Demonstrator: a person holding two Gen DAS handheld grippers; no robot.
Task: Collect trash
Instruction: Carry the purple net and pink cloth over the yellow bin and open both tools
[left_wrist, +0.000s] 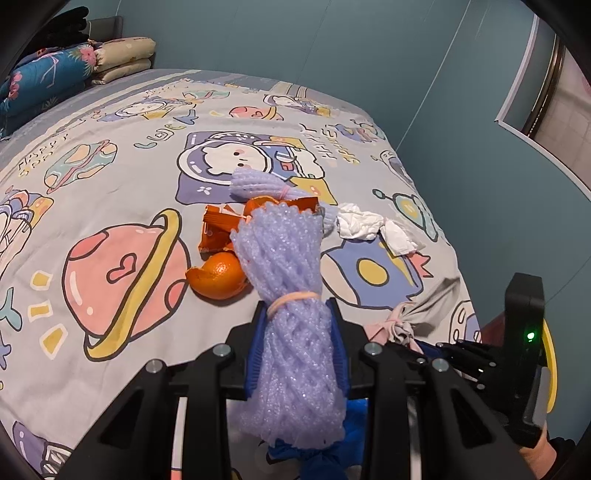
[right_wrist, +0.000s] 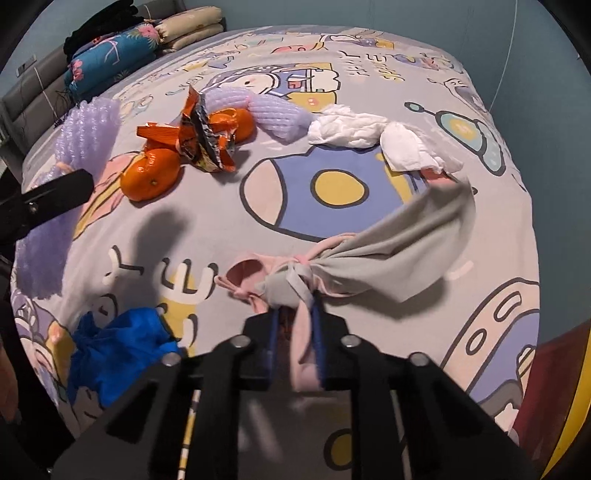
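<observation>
L gripper (left_wrist: 297, 314) clamped on a purple foam net (left_wrist: 284, 280), lifted off the bed (left_wrist: 122, 192); net sticks out fwd between the fingers. R gripper (right_wrist: 295, 314) pinching the knotted corner of the sheet (right_wrist: 373, 254), cloth pulled up taut.

Remaining trash on bed, mid-sheet: orange peels (right_wrist: 153, 173), torn orange wrapper (right_wrist: 201, 136), 2nd foam net (right_wrist: 273, 114), crumpled tissue (right_wrist: 362, 133). Blue bag (right_wrist: 114, 347) lies near edge, below L gripper.

Step, as I judge: pickup done, carry/drop phase. Next: move net over blue bag, release; mouth of bag not visible, so aim uncertain.
</observation>
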